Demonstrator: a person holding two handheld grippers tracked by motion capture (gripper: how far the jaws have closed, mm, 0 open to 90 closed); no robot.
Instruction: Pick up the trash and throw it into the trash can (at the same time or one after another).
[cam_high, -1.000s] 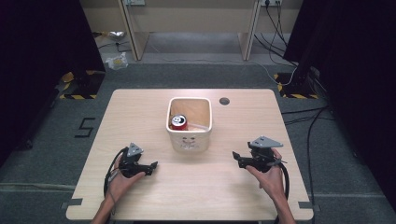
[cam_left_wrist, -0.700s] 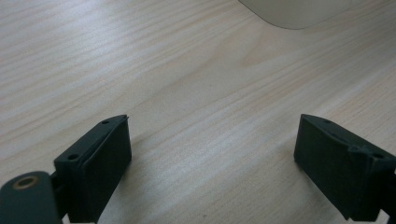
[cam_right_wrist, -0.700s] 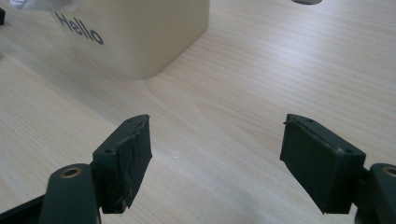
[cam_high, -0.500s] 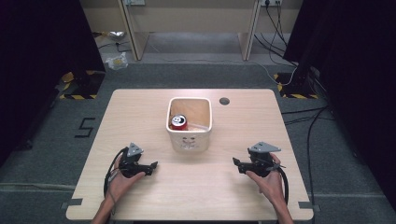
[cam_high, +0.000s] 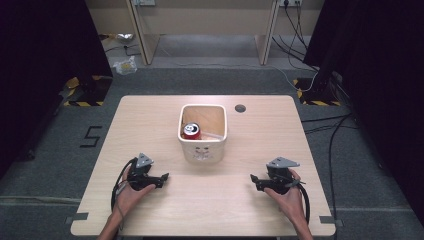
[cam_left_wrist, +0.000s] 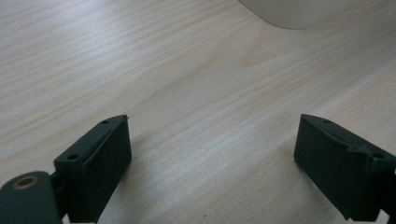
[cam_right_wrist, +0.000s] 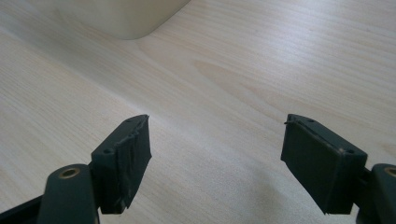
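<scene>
Two grippers rest low on the table (cam_high: 150, 120) in my high view, left gripper (cam_high: 163, 177) and right gripper (cam_high: 254, 178), both aimed inward at one cream bin (cam_high: 202, 145) holding one red can (cam_high: 190, 130). My left gripper view: jaws spread, nothing between, bin corner (cam_left_wrist: 299, 11) far ahead. My right gripper view: spread too, empty, probably parked.

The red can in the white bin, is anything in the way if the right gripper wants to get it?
Yes. The red can lies inside the white bin, so the bin's near wall stands between it and the right gripper. The tabletop between them is bare. The gripper would likely have to come in from above.
</scene>
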